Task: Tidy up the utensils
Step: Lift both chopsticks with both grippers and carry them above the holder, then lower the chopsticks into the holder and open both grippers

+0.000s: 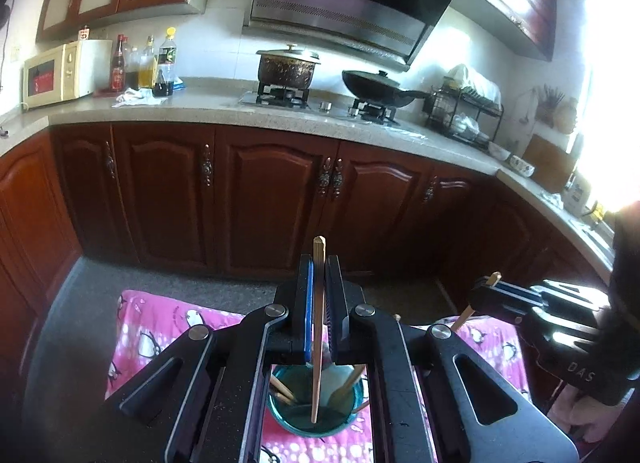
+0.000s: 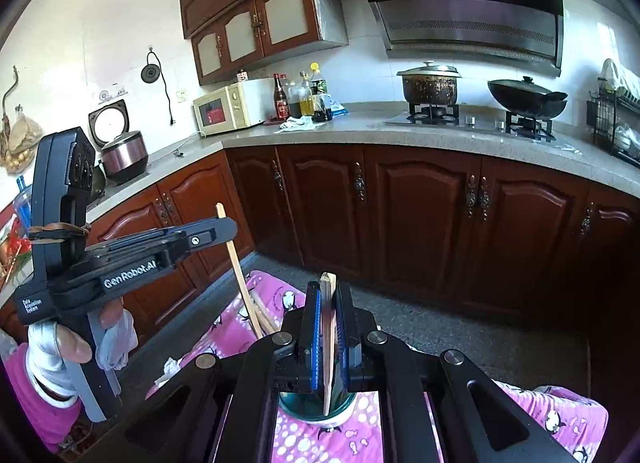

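**Q:** Holding what, and where?

**A:** Clamping a pale wooden chopstick (image 1: 319,247) between the closed fingers of the left gripper (image 1: 319,275). Keeping it upright, with the lower tip dipping into a teal cup (image 1: 280,419) on a pink penguin cloth (image 1: 160,335). Pinching a second chopstick (image 2: 328,279) the same way in the right gripper (image 2: 328,295), fingers together on it, tip reaching down into the same cup.

**Q:** Handling how?

**A:** Probably weighing almost nothing. Looking stiff, thin and smooth, so likely pivoting or sliding if pinched loosely. Gripping along the upper half, as here, seems to be keeping the stick vertical and the tip free to drop in. Looking fragile only in the cup, if glass, though not possible to tell.

**Q:** Counting how many?

**A:** Counting two held chopsticks, one per gripper, and one cup. Counting roughly four loose sticks (image 1: 282,387) leaning inside the cup, with the exact number partly hidden by the gripper body.
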The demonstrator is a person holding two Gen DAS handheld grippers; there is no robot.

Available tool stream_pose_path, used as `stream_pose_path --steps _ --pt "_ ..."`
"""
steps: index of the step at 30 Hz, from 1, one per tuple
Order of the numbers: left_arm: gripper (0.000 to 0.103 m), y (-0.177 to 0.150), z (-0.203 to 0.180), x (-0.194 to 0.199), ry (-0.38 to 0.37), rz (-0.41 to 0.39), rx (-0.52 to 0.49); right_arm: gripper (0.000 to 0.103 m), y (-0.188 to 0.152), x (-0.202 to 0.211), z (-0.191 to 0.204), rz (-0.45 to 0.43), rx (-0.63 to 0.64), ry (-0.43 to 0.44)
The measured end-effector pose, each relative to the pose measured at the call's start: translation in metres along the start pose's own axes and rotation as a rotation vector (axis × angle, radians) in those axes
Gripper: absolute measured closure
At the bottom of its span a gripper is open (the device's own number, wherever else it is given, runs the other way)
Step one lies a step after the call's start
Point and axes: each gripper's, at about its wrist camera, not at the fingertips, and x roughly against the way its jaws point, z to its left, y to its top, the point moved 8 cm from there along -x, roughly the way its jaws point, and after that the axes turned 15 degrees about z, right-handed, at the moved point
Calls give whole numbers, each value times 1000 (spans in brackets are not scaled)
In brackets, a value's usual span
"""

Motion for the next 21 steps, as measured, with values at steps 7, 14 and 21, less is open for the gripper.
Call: stream_pose_path --steps 7,14,21 --pt "99 1 11 -31 34 7 31 97 1 -20 -14 12 -24 -9" --pt "99 1 13 -44 82 -17 11 97 -2 -43 -19 42 -25 -19" --pt "99 1 11 -43 80 -17 -3 97 -5 -52 -19 55 -27 -12"
